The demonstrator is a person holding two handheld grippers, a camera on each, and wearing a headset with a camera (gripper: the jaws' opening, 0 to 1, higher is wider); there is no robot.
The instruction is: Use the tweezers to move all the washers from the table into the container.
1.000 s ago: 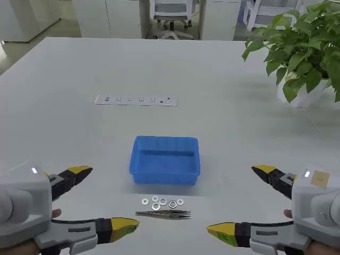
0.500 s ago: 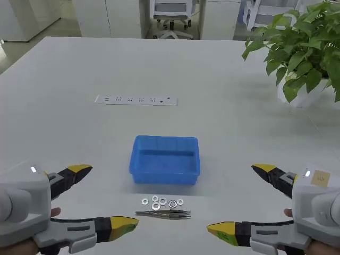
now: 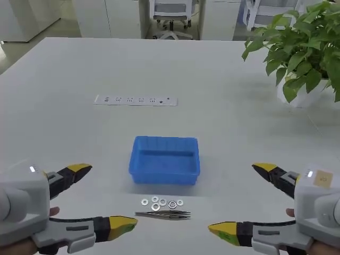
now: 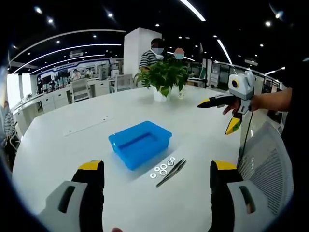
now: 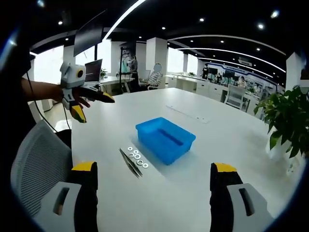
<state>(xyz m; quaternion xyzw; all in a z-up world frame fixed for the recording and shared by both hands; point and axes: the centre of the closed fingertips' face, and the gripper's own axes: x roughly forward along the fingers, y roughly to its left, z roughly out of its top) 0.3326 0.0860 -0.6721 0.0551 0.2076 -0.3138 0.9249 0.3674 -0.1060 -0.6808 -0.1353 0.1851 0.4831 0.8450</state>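
Open office rm, wheeled office chair (image 3: 172,13) at back. Wide pale grey desk (image 3: 64,69) carries all: leafy potted plant (image 3: 297,48) far right, white power strip (image 3: 135,100) far side. Blue rectangular plastic container (image 3: 164,159) sits mid-desk and looks empty. Left hand-held gripper (image 3: 106,196) & right hand-held gripper (image 3: 235,199) hover at the near edge, jaws spread wide, nothing held. Thin steel tweezers (image 3: 163,213) lie flat btwn them, long axis left-right, parallel to the container's near wall; left one prob. slightly nearer. Small silver washers (image 3: 162,203) in a row btwn tweezers & container.
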